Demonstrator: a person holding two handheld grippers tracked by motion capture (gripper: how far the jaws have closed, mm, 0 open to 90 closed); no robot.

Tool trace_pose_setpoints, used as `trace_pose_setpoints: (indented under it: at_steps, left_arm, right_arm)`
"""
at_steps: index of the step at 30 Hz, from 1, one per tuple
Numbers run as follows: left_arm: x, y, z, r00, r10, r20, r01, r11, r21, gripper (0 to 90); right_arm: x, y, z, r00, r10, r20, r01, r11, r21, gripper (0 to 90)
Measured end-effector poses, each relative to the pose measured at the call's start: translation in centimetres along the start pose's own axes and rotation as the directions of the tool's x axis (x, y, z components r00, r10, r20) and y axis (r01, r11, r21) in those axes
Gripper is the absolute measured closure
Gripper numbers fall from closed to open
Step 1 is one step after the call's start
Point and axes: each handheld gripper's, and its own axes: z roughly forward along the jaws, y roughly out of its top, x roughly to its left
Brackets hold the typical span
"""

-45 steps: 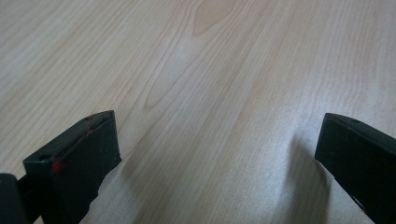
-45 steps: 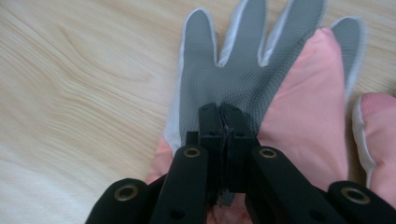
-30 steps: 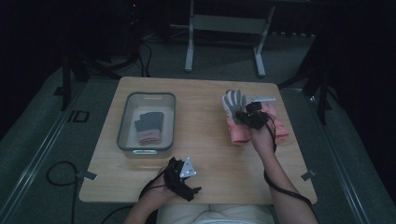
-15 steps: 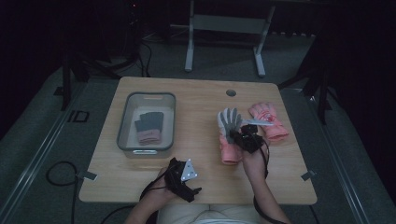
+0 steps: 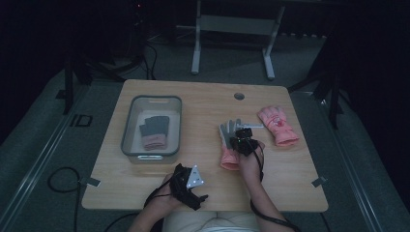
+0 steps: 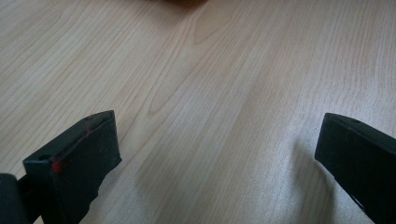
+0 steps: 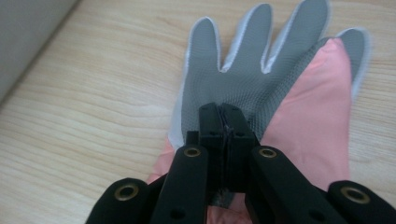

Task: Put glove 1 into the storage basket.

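Note:
A pink glove with a grey palm (image 5: 226, 145) (image 7: 243, 70) lies palm up on the wooden table (image 5: 203, 106), right of centre. My right gripper (image 5: 240, 140) (image 7: 220, 112) is shut on it, pinching the palm fabric near the wrist. A second pink glove (image 5: 277, 124) lies farther right, apart from the first. My left gripper (image 5: 191, 189) (image 6: 217, 140) rests near the table's front edge, its jaws wide open over bare wood with nothing between them.
A clear plastic bin (image 5: 129, 135) stands on the left half of the table with a dark grey and pink glove (image 5: 154, 131) inside. A round cable hole (image 5: 239, 95) sits near the far edge. Table legs and cables lie beyond on the floor.
My right gripper has carried the grey-palmed glove down and toward the person, away from the other pink glove, to the table's middle right. The left gripper has stayed put.

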Motion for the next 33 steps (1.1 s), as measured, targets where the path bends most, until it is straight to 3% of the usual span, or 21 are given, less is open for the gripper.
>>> trace_pose_setpoints:
  at_steps: [3,11,14,17,21,25,27,33]
  left_arm:
    - [0.0,-0.1,0.0,1.0,-0.002,0.003,0.002,1.0,-0.004,0.0]
    - [0.0,-0.1,0.1,1.0,0.002,0.009,-0.002,1.0,0.004,0.0]
    - [0.1,-0.1,0.1,1.0,-0.005,0.008,0.005,1.0,-0.004,0.0]
    - [0.1,-0.2,0.1,0.9999,-0.009,0.011,0.009,1.0,-0.001,0.0]
    - [0.2,-0.2,0.1,0.9995,-0.016,0.026,0.016,0.9998,-0.009,0.0]
    - [0.6,-0.4,-0.2,0.9985,-0.042,0.034,0.043,0.9987,-0.028,0.0]
    - [0.6,-0.4,-0.3,0.9992,-0.036,0.018,0.037,0.9989,-0.029,0.0]
    - [0.7,-0.6,-0.2,0.9993,-0.029,0.023,0.029,0.9992,-0.027,0.0]
  right_arm:
    - [0.0,-0.1,0.8,1.0,-0.005,0.005,0.005,1.0,0.004,87.0]
    - [-0.5,-0.1,1.1,0.9931,-0.108,-0.046,0.108,0.994,0.009,84.2]
    - [-0.6,0.3,-0.2,0.9947,-0.078,-0.066,0.078,0.997,-0.011,78.6]
    - [-1.0,1.2,-2.2,0.9919,-0.109,-0.066,0.105,0.992,-0.065,74.3]
    - [-3.6,2.2,-4.3,0.9901,-0.124,-0.067,0.115,0.985,-0.126,70.4]
    - [-6.8,2.4,-5.0,0.9901,-0.134,-0.041,0.128,0.982,-0.138,66.2]
    - [-8.8,2.4,-5.4,0.9904,-0.137,-0.022,0.132,0.981,-0.141,62.6]
    - [-14.2,2.9,-6.7,0.9978,-0.063,0.022,0.065,0.986,-0.152,61.4]
